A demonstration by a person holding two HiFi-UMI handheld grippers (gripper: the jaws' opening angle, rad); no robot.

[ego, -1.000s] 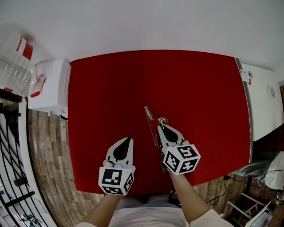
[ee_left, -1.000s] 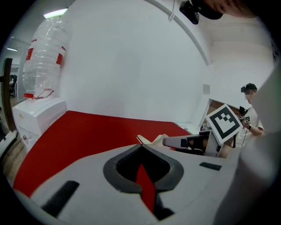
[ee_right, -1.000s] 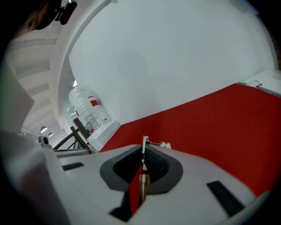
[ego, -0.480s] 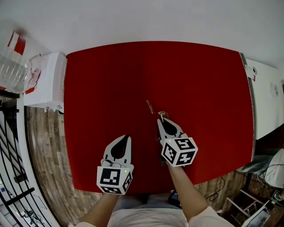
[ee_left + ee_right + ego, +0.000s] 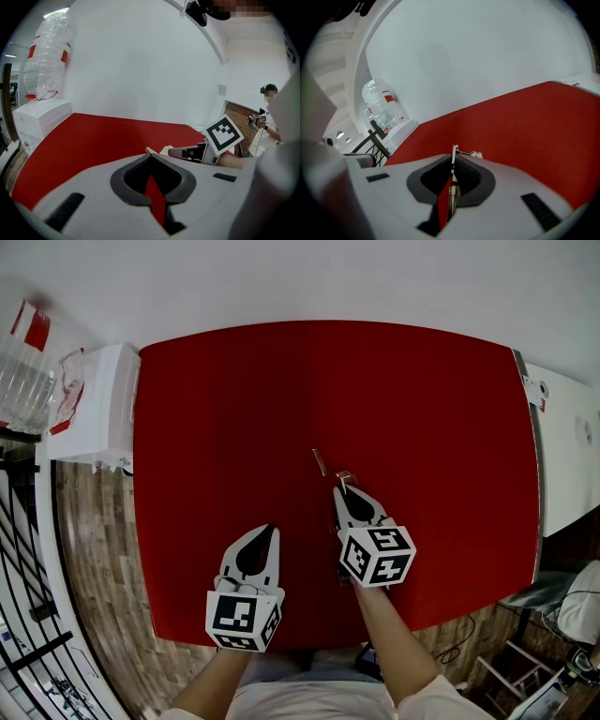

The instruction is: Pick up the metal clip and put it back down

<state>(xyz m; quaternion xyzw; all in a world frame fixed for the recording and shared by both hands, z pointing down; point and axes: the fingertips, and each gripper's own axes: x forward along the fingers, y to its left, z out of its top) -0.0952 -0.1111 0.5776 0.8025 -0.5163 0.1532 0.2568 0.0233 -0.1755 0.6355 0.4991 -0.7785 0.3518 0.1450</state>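
Note:
The metal clip (image 5: pixel 320 463) is a thin brass-coloured strip with a small bent end (image 5: pixel 344 478). It sits pinched in my right gripper (image 5: pixel 343 489), near the middle of the red table (image 5: pixel 234 399). The right gripper view shows the clip (image 5: pixel 454 153) as a narrow upright edge between the shut jaws, its tip poking out past them. Whether the far end touches the table I cannot tell. My left gripper (image 5: pixel 271 530) hovers to the left of it, nearer me. Its jaws are shut with nothing between them, and its tips (image 5: pixel 150 156) meet over the red surface.
A white water dispenser (image 5: pixel 94 409) with a clear bottle (image 5: pixel 23 352) stands off the table's left edge. A white cabinet (image 5: pixel 567 456) borders the right edge. Wooden floor (image 5: pixel 94 549) and a black rack (image 5: pixel 23 615) lie to the left. A person stands far right in the left gripper view.
The right gripper has shifted slightly away from me with the clip. The strip now looks much shorter than a second ago. The left gripper has hardly moved.

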